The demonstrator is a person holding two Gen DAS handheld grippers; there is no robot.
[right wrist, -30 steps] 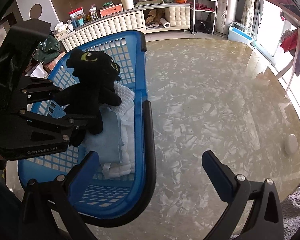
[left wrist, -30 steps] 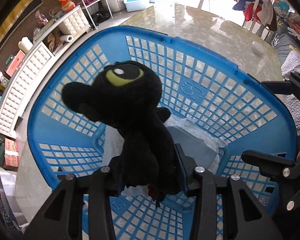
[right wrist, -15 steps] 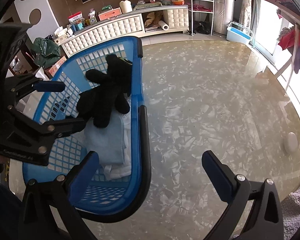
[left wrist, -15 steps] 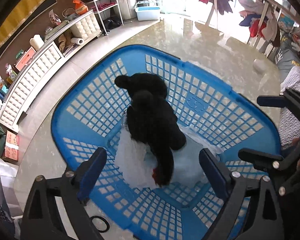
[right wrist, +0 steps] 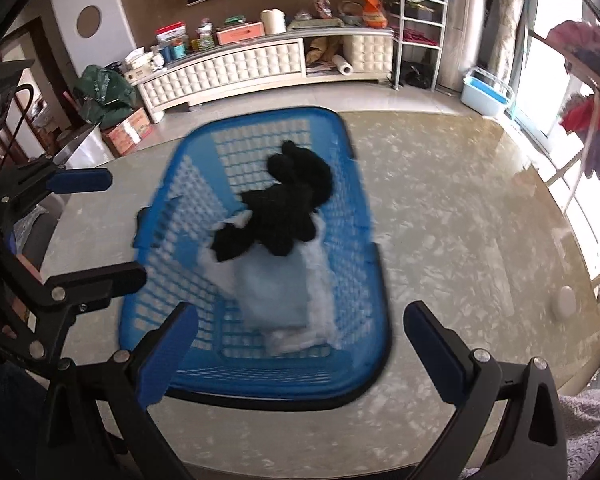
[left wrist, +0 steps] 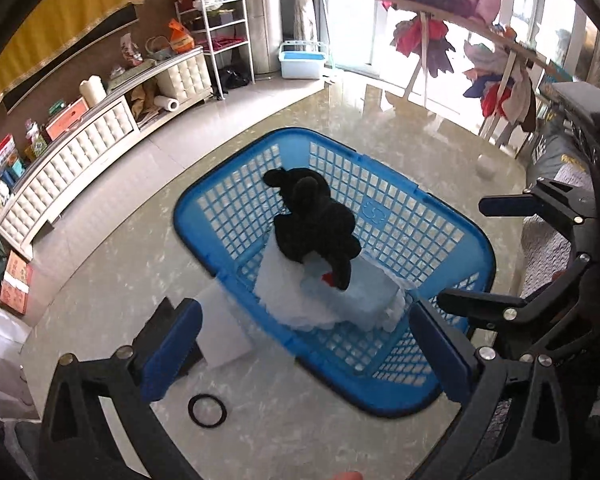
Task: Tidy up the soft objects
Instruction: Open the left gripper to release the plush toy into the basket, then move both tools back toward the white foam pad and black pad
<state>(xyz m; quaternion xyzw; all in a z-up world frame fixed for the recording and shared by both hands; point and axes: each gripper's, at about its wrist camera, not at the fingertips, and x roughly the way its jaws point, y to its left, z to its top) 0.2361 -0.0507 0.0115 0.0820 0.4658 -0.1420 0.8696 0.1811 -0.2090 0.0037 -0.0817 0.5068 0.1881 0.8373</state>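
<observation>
In the blue plastic lattice basket (left wrist: 384, 216) on the glossy marbled desk (right wrist: 460, 240), the black plush toy (left wrist: 314, 220) lies face down across a folded pale-blue cloth (left wrist: 360, 294) and a white fluffy towel (left wrist: 278, 288). Your left gripper (left wrist: 306, 350) hovers above the basket's near edge with its jaws spread wide and empty; your right gripper (right wrist: 300, 344) hangs over the near rim, jaws likewise apart and holding nothing. A black ring (left wrist: 207, 410) and a white flat sheet (left wrist: 224, 328) rest on the desk left of the basket. The likely risk: the plush sits high on the pile, so if you nudge the light basket with either gripper, it could slide or tip the toy off.
</observation>
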